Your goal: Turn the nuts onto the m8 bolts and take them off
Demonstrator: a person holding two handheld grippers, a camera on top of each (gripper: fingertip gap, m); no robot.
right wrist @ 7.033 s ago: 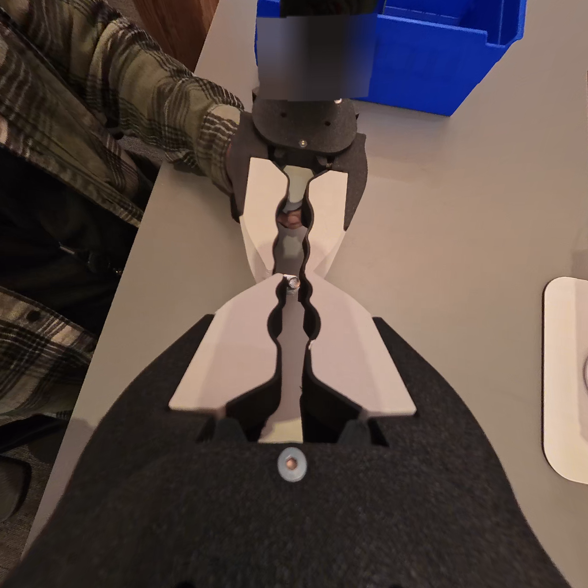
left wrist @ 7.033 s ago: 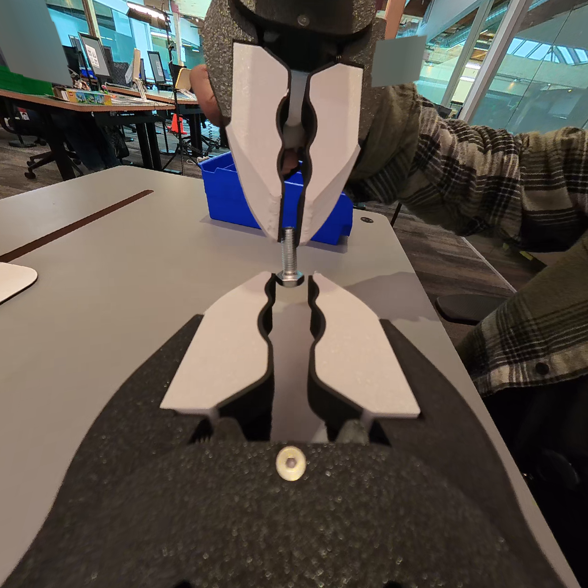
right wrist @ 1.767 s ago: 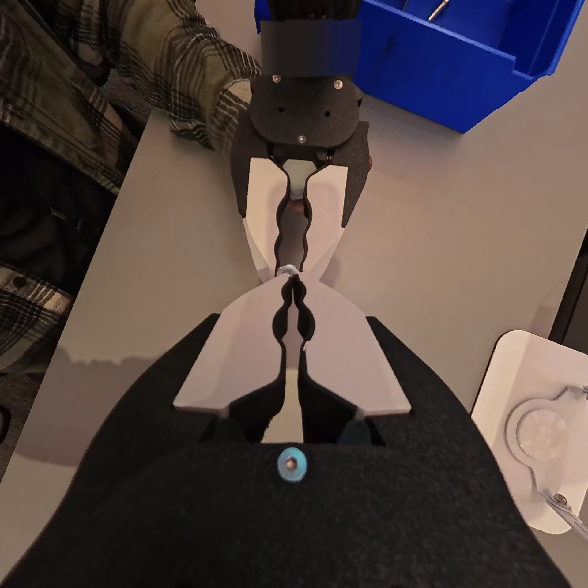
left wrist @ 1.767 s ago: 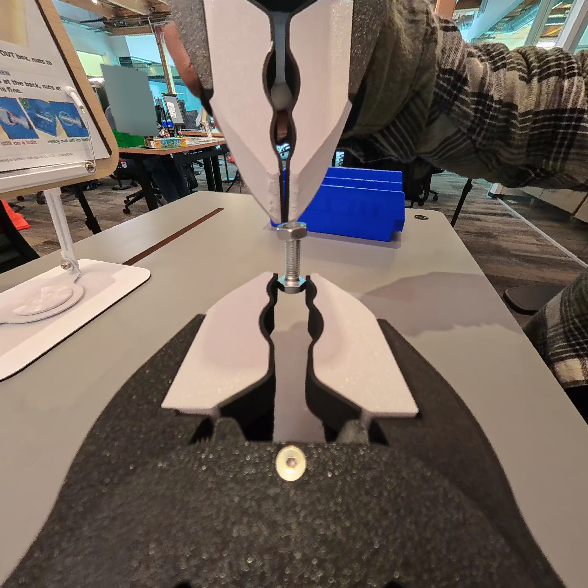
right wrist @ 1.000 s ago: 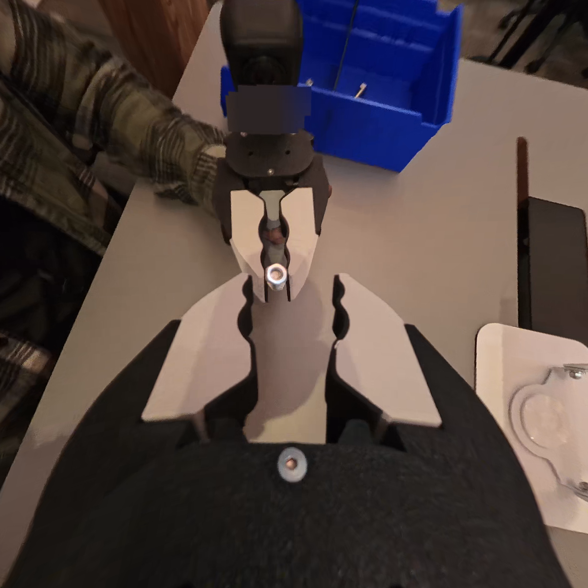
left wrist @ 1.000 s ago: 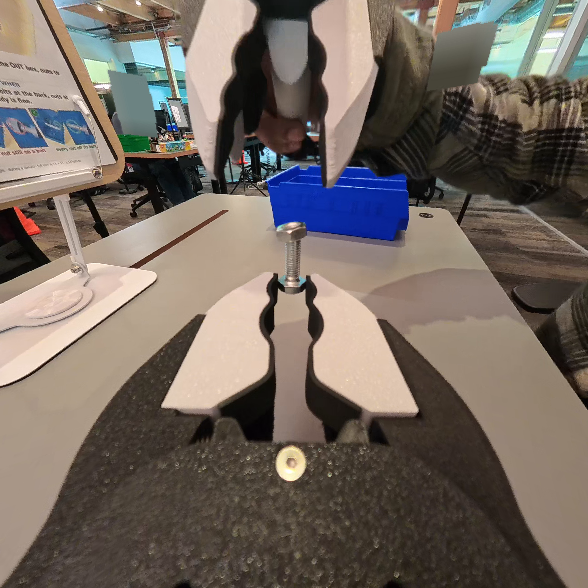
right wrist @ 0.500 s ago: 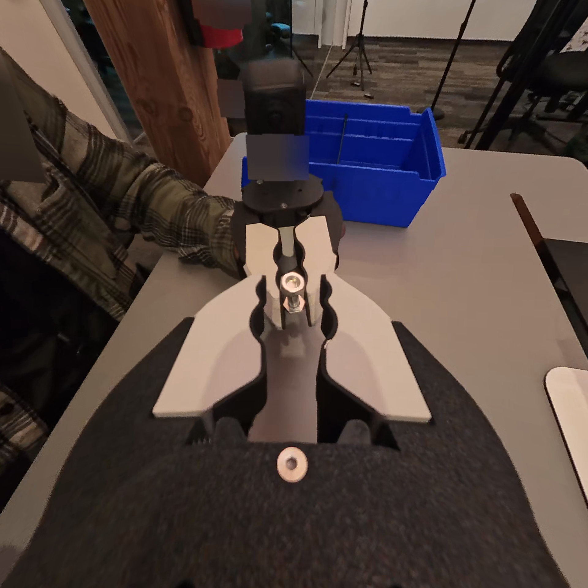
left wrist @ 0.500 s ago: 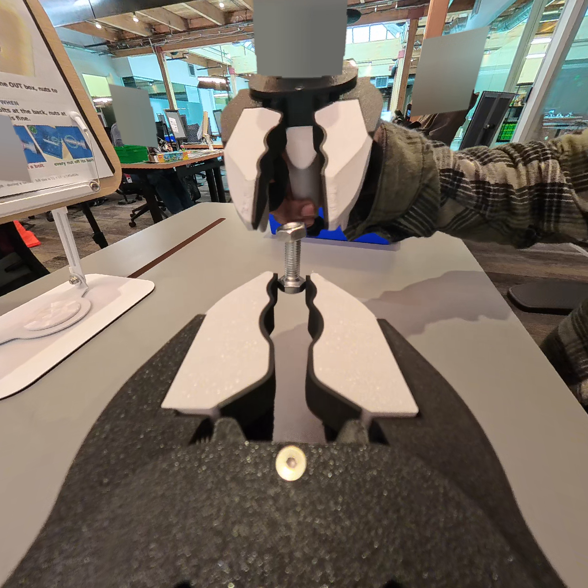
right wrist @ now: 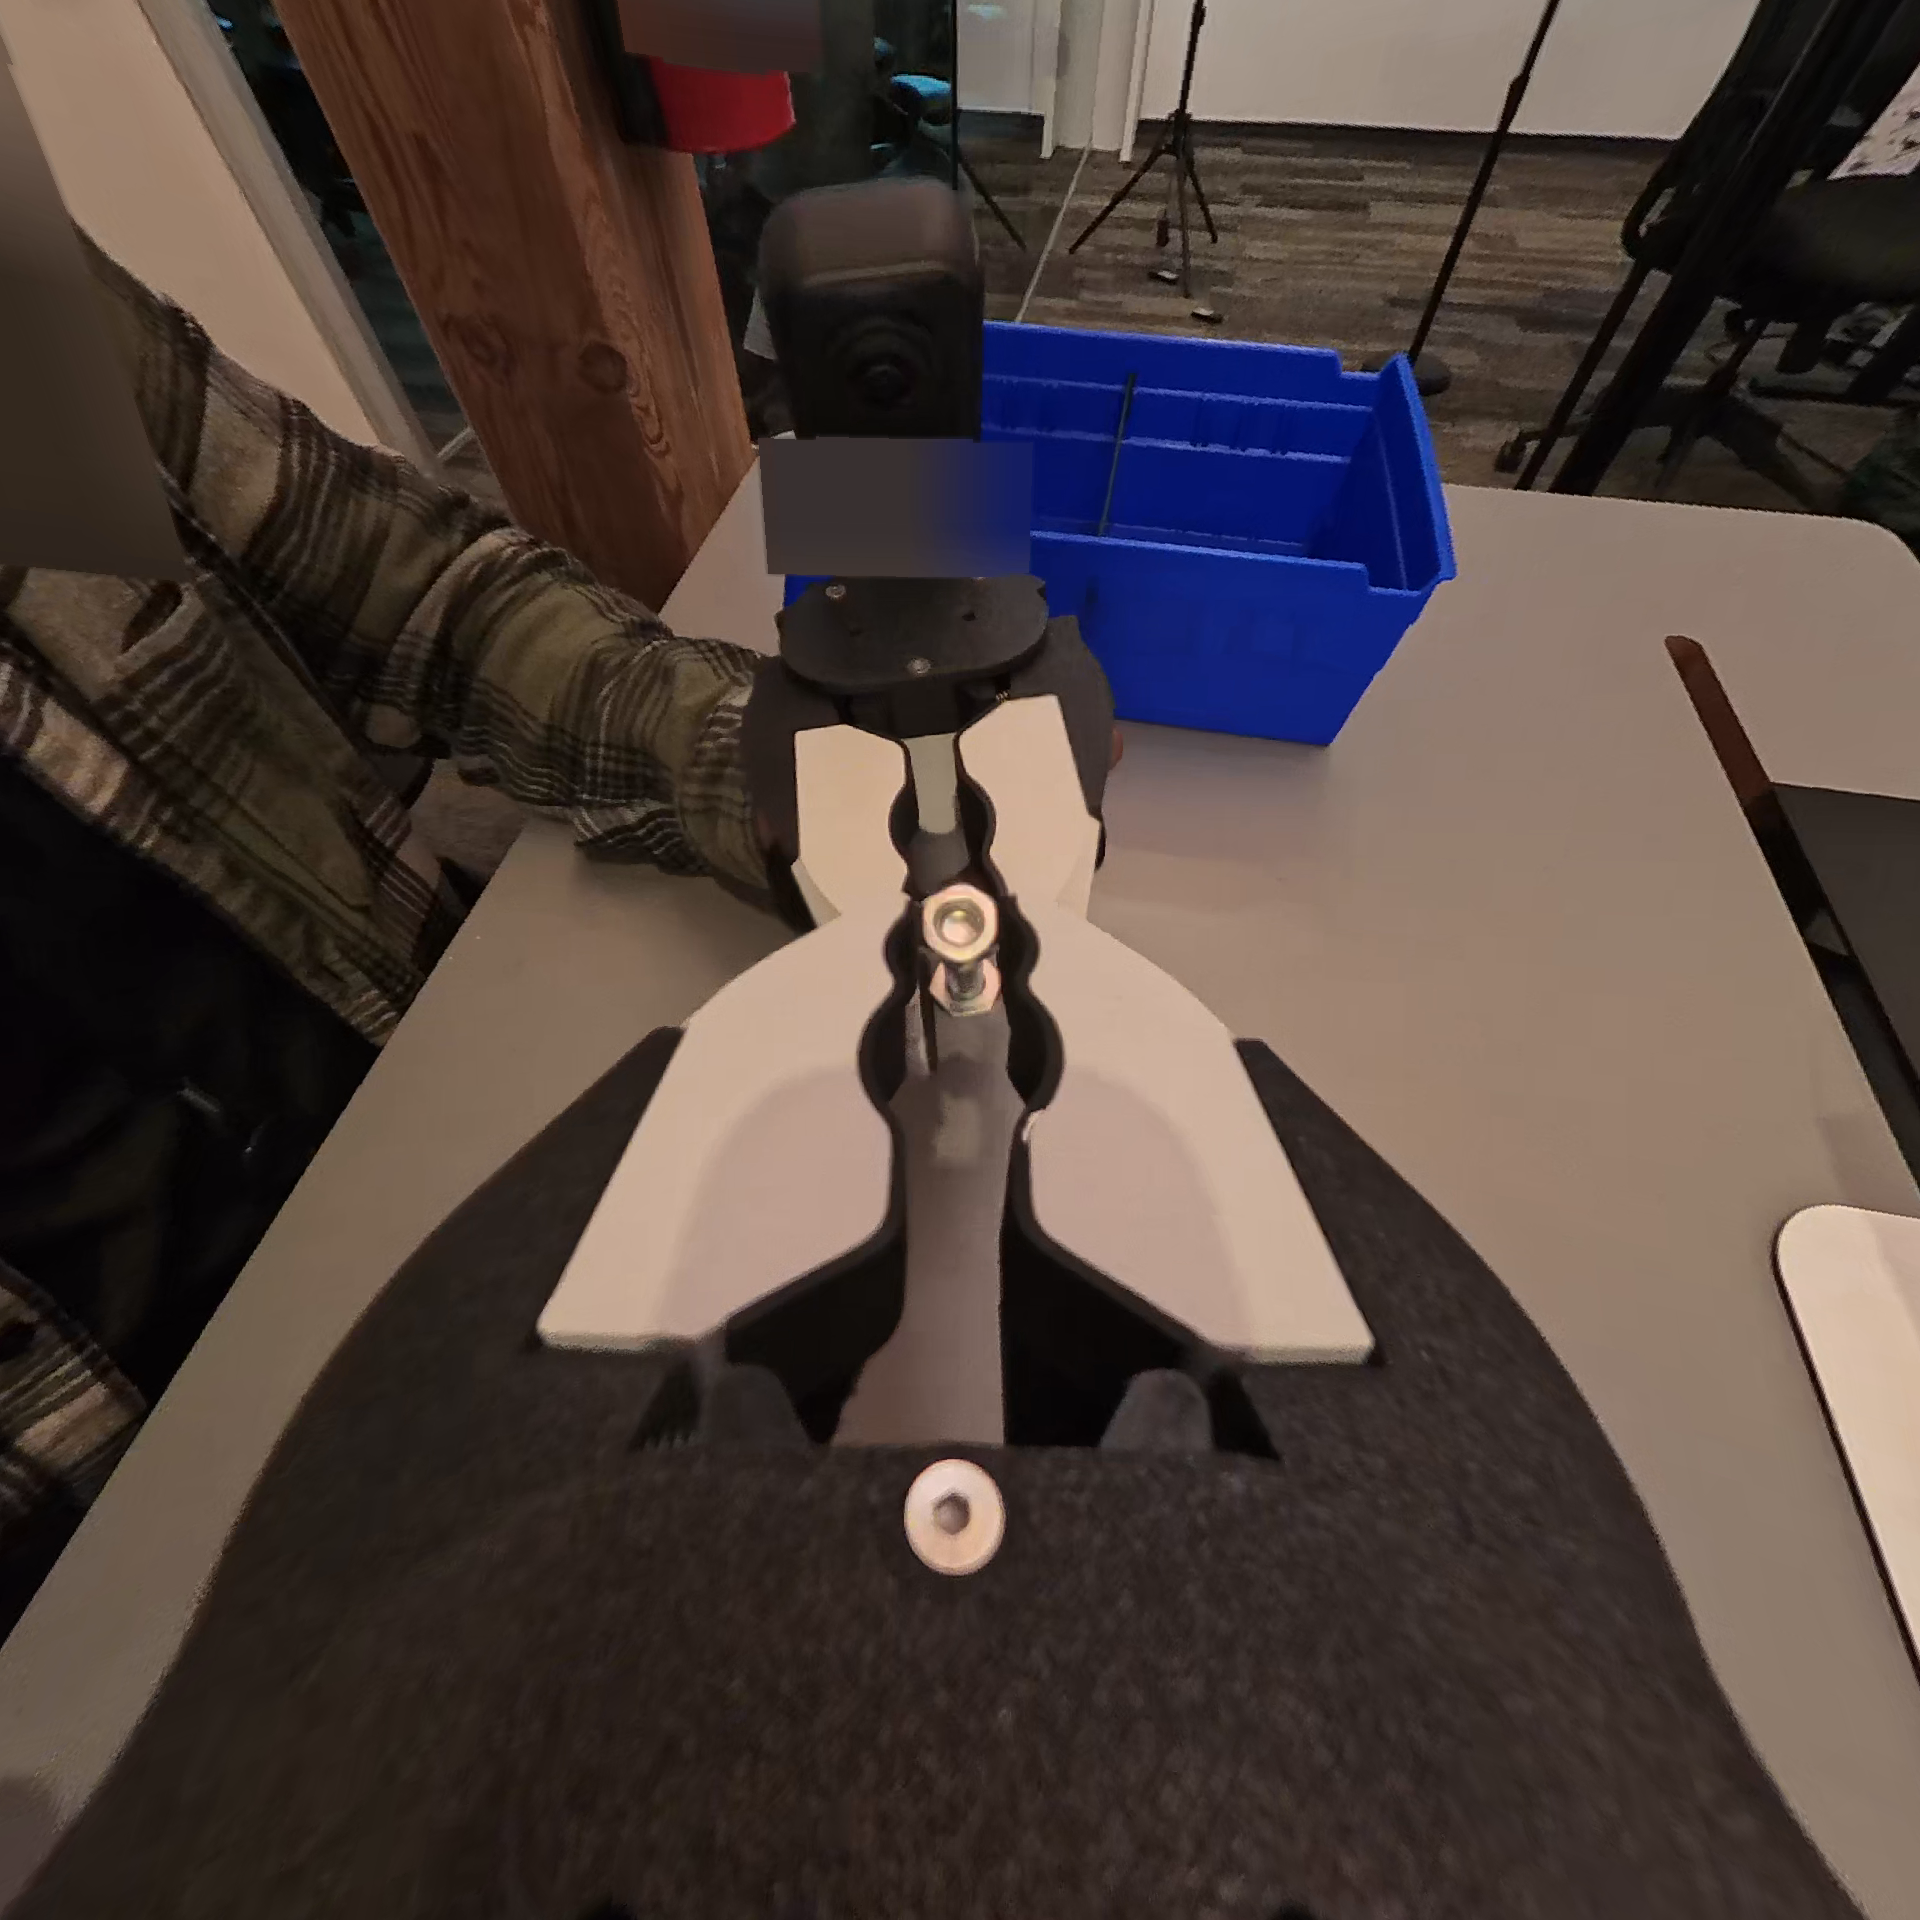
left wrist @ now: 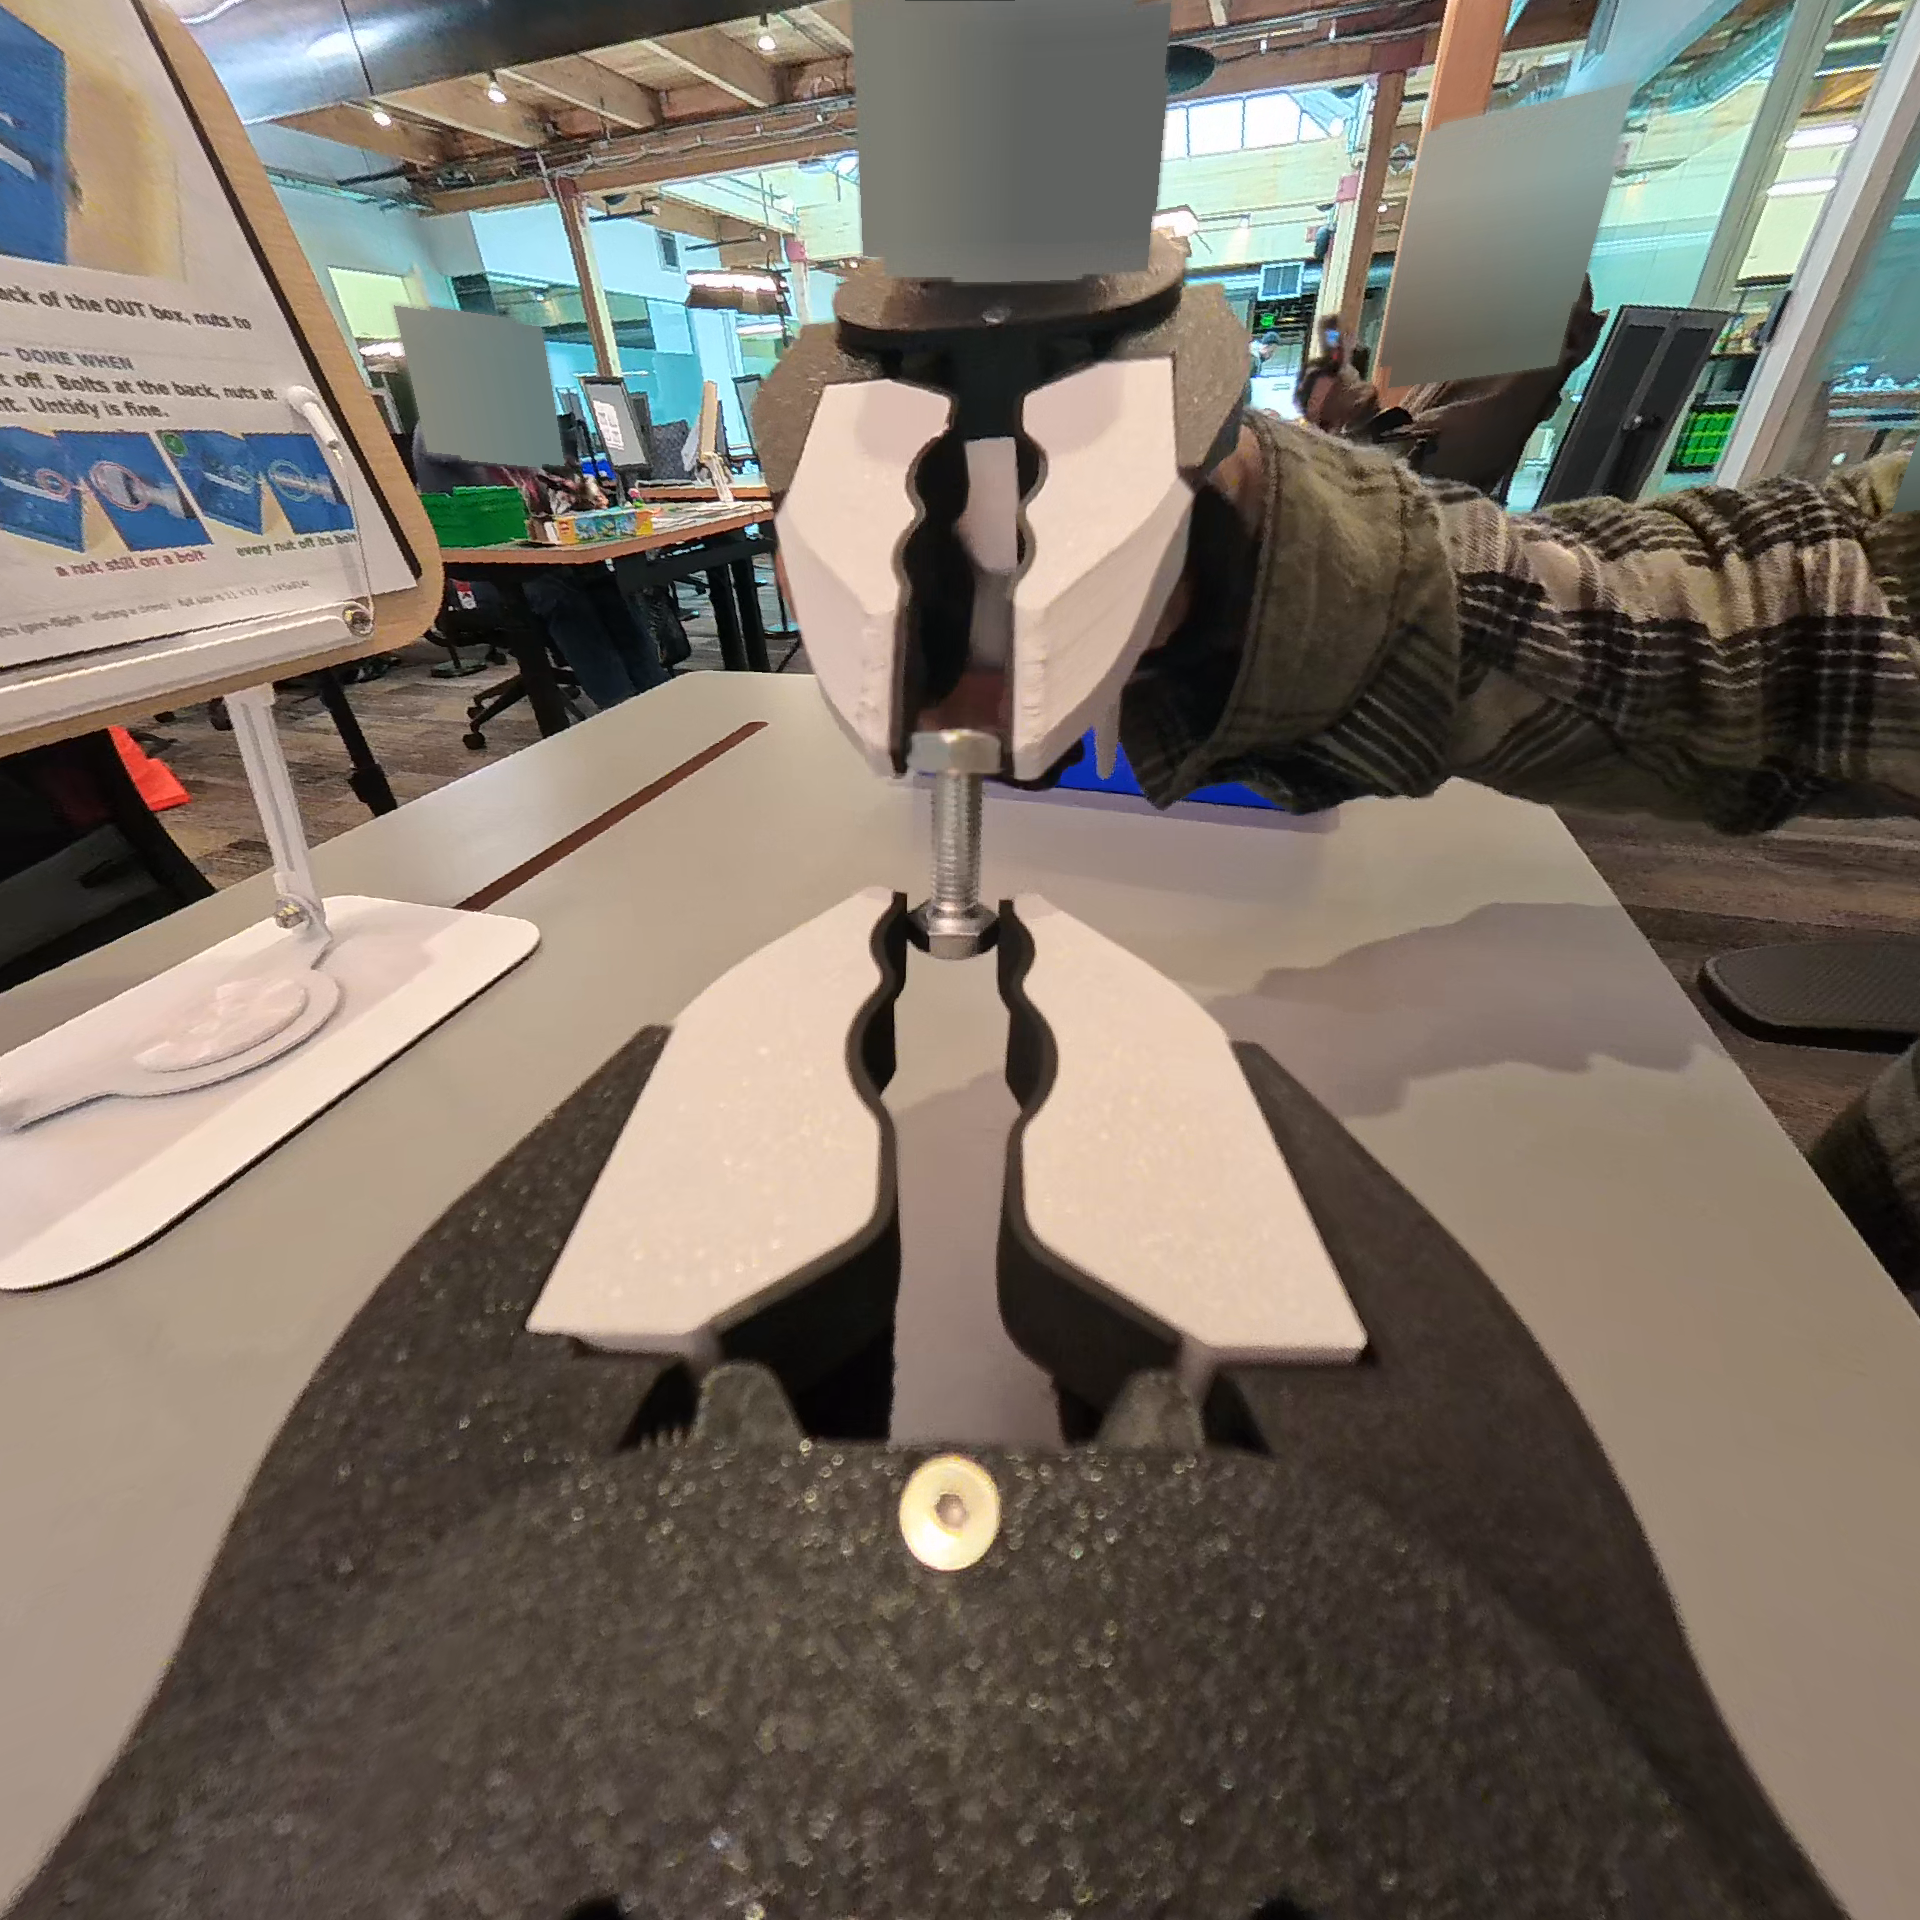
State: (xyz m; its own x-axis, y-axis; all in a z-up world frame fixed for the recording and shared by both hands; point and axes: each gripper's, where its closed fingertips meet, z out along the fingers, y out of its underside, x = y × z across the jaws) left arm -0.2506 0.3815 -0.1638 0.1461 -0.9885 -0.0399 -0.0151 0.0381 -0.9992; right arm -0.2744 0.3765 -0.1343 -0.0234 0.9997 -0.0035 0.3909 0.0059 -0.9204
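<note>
Two handheld grippers meet on one silver bolt [left wrist: 956, 831] standing upright above a grey table [left wrist: 1455, 1195]. Below the bolt's threaded shank, the left gripper [left wrist: 951, 928] is clamped on a silver hex nut [left wrist: 953, 930], its white fingers [left wrist: 748, 1122] pressing the nut's flats from either side. Above the shank, the right gripper [left wrist: 956, 753] comes down from overhead and its white fingertips close on the bolt's hexagonal head [left wrist: 954, 750]. The left wrist view shows the bolt side-on, with bare thread between head and nut, and an instruction board on a white stand [left wrist: 260, 1049] well to the left of the bolt. The right wrist view looks almost straight down the bolt, so the head [right wrist: 961, 923] and nut [right wrist: 968, 997] nearly overlap and the shank is barely visible; only here is the open blue bin [right wrist: 1226, 582] seen whole, beyond the bolt. In the left wrist view that bin is almost entirely hidden behind the right gripper and a plaid sleeve [left wrist: 1558, 623]. What lies inside the bin is hard to make out.
</note>
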